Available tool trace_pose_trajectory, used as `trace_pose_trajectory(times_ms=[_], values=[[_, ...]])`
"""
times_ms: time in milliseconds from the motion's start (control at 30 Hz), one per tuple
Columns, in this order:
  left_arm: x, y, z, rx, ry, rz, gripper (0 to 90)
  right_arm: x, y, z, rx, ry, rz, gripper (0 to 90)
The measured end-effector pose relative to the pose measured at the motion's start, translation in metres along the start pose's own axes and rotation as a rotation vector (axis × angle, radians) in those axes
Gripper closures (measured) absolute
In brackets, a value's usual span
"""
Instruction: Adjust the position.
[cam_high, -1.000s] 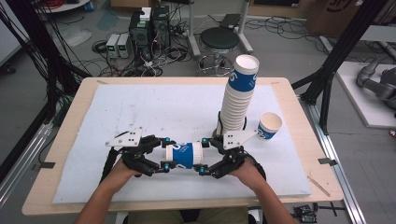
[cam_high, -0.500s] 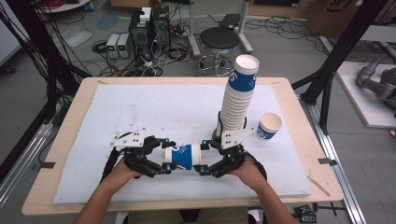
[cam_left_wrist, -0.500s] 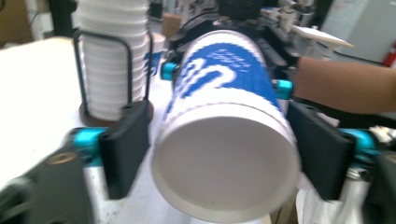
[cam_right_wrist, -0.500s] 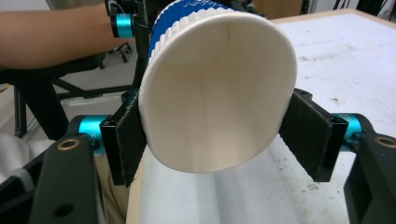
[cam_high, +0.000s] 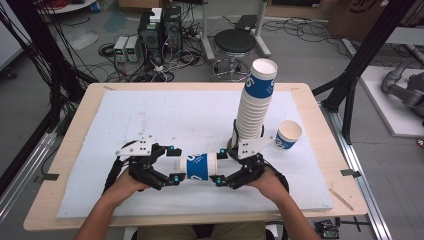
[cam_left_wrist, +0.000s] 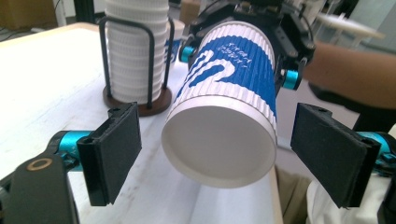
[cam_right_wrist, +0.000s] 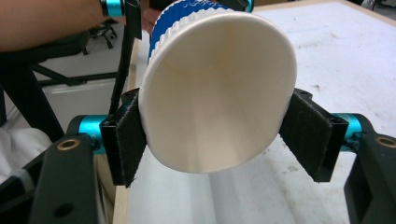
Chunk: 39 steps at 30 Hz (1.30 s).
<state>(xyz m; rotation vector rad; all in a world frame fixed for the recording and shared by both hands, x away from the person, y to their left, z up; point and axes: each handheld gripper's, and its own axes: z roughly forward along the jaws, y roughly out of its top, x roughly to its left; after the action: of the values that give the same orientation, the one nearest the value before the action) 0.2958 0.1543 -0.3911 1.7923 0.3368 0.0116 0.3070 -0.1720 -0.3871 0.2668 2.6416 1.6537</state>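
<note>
The blue-and-white ribbed paper cup (cam_high: 198, 166) lay on its side above the near edge of the white-covered bench (cam_high: 150, 115), between the two tools. The right tool (cam_high: 218, 166) pinched the cup's open rim, squashing it slightly oval. The left tool (cam_left_wrist: 215, 163) had just been opening; its pads (cam_left_wrist: 116, 149) stood wide, clear of the cup's base. With one light grip on a thin rim, I judged the cup could buckle or slip and drop. Farther back, the tall stack of white paper cups (cam_high: 255, 107) in its wire holder leaned, and a careless swing could topple it. A single paper cup (cam_high: 288, 135) stood beside the stack.
</note>
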Motion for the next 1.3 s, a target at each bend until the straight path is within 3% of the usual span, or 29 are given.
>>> trace_pose_trajectory(times_ms=[300, 500, 867, 1300], values=[[-0.008, 0.008, -0.001, 0.068, 0.025, 0.036, 16.3, 0.0, 0.006, 0.0, 0.08, -0.015, -0.029, 27.8], [-0.007, 0.017, 0.0, 0.124, 0.042, 0.053, 16.3, -0.001, 0.019, -0.002, 0.143, -0.025, -0.074, 27.8], [-0.008, 0.034, 0.006, 0.214, 0.021, 0.102, 16.8, 0.003, 0.048, 0.005, 0.312, -0.033, -0.179, 27.6], [-0.008, 0.044, 0.02, 0.336, -0.002, 0.15, 19.4, 0.008, 0.07, 0.015, 0.412, -0.025, -0.23, 27.6]])
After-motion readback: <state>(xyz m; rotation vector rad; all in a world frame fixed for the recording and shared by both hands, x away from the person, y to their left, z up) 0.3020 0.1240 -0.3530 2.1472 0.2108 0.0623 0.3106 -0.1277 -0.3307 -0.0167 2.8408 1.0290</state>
